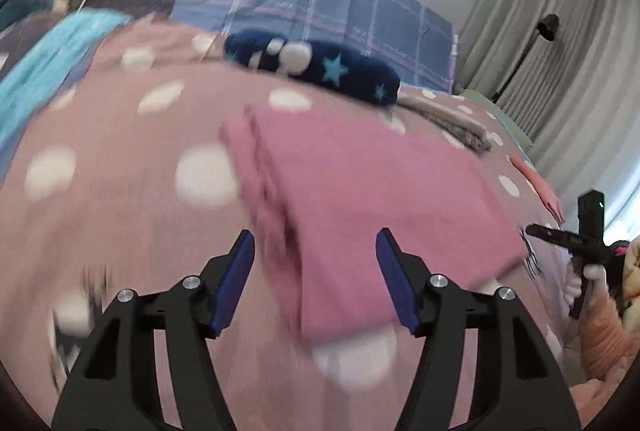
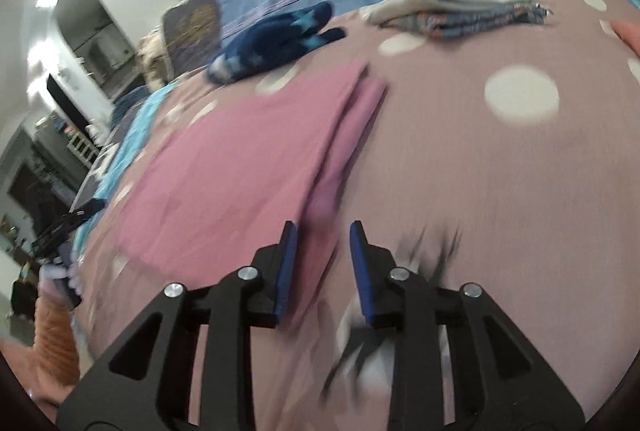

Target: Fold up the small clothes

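A pink cloth (image 1: 360, 183) lies folded flat on the pink polka-dot bed cover (image 1: 120, 151), with layered edges along its left side. My left gripper (image 1: 316, 233) hovers over the cloth's near left edge, jaws wide apart, pads touching nothing. In the right wrist view the same pink cloth (image 2: 240, 159) spreads to the left, its layered edge running toward my right gripper (image 2: 323, 225). Those jaws stand a little apart, with the cloth's edge just beyond the tips and nothing pinched. Both views are motion-blurred.
Navy star-print socks (image 1: 320, 71) lie behind the cloth. A folded pile of grey and patterned clothes (image 2: 460, 11) sits at the far right, near a peach garment (image 1: 540, 191). A blue plaid pillow (image 1: 320, 3) is at the head, a teal blanket (image 1: 52, 59) to the left, and curtains (image 1: 540, 11) beyond.
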Available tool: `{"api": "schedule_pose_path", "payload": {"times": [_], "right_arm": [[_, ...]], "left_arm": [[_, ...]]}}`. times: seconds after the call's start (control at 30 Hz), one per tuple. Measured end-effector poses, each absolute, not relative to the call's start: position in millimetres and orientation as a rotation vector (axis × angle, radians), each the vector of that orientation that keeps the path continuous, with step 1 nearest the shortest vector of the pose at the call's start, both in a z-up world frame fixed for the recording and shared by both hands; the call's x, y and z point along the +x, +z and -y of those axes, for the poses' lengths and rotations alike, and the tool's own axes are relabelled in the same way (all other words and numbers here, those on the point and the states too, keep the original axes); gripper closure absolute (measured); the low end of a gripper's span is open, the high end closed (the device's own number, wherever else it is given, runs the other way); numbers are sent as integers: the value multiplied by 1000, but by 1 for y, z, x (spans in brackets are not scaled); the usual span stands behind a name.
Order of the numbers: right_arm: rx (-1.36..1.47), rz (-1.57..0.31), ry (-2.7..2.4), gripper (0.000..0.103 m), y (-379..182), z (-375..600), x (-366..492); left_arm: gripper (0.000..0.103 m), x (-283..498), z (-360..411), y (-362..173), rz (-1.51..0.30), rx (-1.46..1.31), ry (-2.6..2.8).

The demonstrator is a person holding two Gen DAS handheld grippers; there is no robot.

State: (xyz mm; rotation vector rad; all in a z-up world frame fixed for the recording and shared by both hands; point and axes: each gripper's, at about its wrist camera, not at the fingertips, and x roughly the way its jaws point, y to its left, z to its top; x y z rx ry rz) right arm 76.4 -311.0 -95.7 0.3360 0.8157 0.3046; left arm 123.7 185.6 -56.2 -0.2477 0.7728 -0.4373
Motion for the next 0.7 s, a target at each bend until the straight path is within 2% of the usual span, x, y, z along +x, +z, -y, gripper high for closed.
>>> {"api": "schedule_pose_path", "payload": {"times": [0.1, 0.23, 0.3, 0.33, 0.37, 0.4, 0.43, 0.5, 0.53, 0.6, 0.7], "right_arm": [[314, -829, 349, 69, -102, 295, 55], [220, -814, 347, 56, -107, 275, 59], [222, -828, 340, 56, -112, 273, 69], [229, -839, 342, 81, -116, 272, 73], [232, -852, 339, 96, -117, 273, 76], [239, -844, 332, 96, -113, 276, 74], [246, -825, 319, 96, -108, 283, 71], [258, -797, 286, 98, -102, 296, 63], [234, -790, 228, 103, -101, 303, 60], [231, -801, 144, 103, -107, 319, 53], [409, -825, 216, 100, -118, 334, 40]], "left_arm": [[40, 100, -187, -75, -822, -295, -424], [40, 95, -190, -97, -866, -452, -525], [40, 97, -191, -104, -868, -511, -522], [40, 100, -193, -105, -854, -548, -529], [40, 102, -194, -106, -848, -573, -532], [58, 105, -195, -105, -839, -597, -532], [99, 106, -195, -104, -835, -588, -530], [101, 104, -193, -100, -835, -540, -495], [101, 101, -195, -98, -827, -532, -479], [102, 96, -201, -98, -820, -533, -457], [101, 88, -209, -100, -826, -590, -453]]}}
